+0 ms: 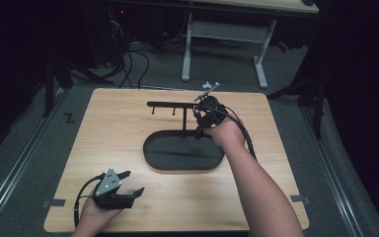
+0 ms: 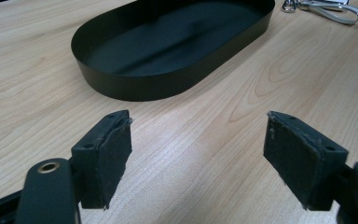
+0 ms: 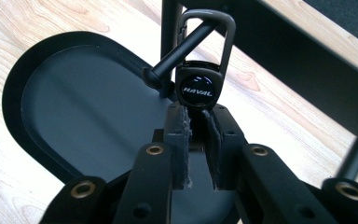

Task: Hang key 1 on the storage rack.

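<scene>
A black carabiner keychain (image 3: 198, 88) marked NAVAL stands upright between the pads of my right gripper (image 3: 196, 121), which is shut on its lower end. Its loop is threaded over a knobbed peg (image 3: 177, 53) of the black rack. In the high view my right gripper (image 1: 201, 114) is at the right end of the rack's crossbar (image 1: 170, 104), above the far edge of the black oval tray (image 1: 150, 158). My left gripper (image 1: 131, 183) rests open near the table's front left corner. Its pads (image 2: 114, 149) stand wide apart over bare wood, pointing at the tray (image 2: 135, 86).
The rack's post rises from the tray, and its crossbar (image 3: 298, 60) carries more pegs to the left. A silver clip with a ring (image 2: 328, 9) lies on the wood past the tray's end. Beyond the table are dark floor, cables and a white desk frame (image 1: 187, 54).
</scene>
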{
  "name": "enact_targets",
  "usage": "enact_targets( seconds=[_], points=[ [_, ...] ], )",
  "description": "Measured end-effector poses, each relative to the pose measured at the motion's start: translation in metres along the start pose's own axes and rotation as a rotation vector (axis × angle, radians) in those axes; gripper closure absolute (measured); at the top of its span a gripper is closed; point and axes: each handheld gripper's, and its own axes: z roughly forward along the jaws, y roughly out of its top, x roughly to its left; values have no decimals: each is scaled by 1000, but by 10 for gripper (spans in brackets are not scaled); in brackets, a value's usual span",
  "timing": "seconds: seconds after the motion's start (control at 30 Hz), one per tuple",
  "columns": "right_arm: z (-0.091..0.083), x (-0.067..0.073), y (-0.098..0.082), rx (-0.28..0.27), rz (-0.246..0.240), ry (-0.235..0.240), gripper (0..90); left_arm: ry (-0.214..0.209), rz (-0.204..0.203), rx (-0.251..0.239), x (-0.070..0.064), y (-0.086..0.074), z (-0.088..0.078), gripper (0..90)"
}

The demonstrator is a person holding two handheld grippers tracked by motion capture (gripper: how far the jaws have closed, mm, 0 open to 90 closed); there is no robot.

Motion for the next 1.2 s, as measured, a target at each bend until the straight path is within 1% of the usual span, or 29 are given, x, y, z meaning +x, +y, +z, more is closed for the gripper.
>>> enact_targets(
  seconds=[0.1,0.17,0.23,0.37,0.47,0.53,0.63,0.73,0.77,0.8,0.97,1.07,1.1,1.13,1.2],
  points=[
    [3,1,-1,2,3,5,788,-1,0,2,0,0,0,238],
    [2,2,-1,-6,6,9,781,-1,-3,-2,0,0,0,238],
    [2,3,-2,-11,12,14,754,-3,-3,-1,0,0,0,239],
    [-4,5,-8,-29,23,27,697,-7,-8,3,0,-1,1,239],
    [-12,7,-17,-51,30,40,663,-10,-13,6,0,-1,1,239],
    [-17,9,-25,-67,31,50,641,-4,-13,1,0,-1,2,239],
    [-23,12,-39,-88,28,76,609,2,-9,14,-1,-1,3,238],
    [-24,15,-56,-94,11,78,587,5,-1,25,-2,-2,5,239],
    [-24,15,-56,-94,11,78,587,5,-1,25,-2,-2,5,239],
    [-25,15,-69,-112,27,102,571,5,7,32,-4,-1,6,239],
    [-21,11,-95,-120,35,90,545,0,11,30,-7,-1,7,239],
    [-19,8,-110,-123,50,90,540,1,5,24,-6,0,7,239],
    [-19,8,-110,-123,50,90,540,1,5,24,-6,0,7,239],
    [-18,5,-119,-130,58,78,538,2,-1,21,-5,0,6,239],
    [-17,3,-127,-132,66,79,538,4,2,22,-4,0,7,239]
  ],
)
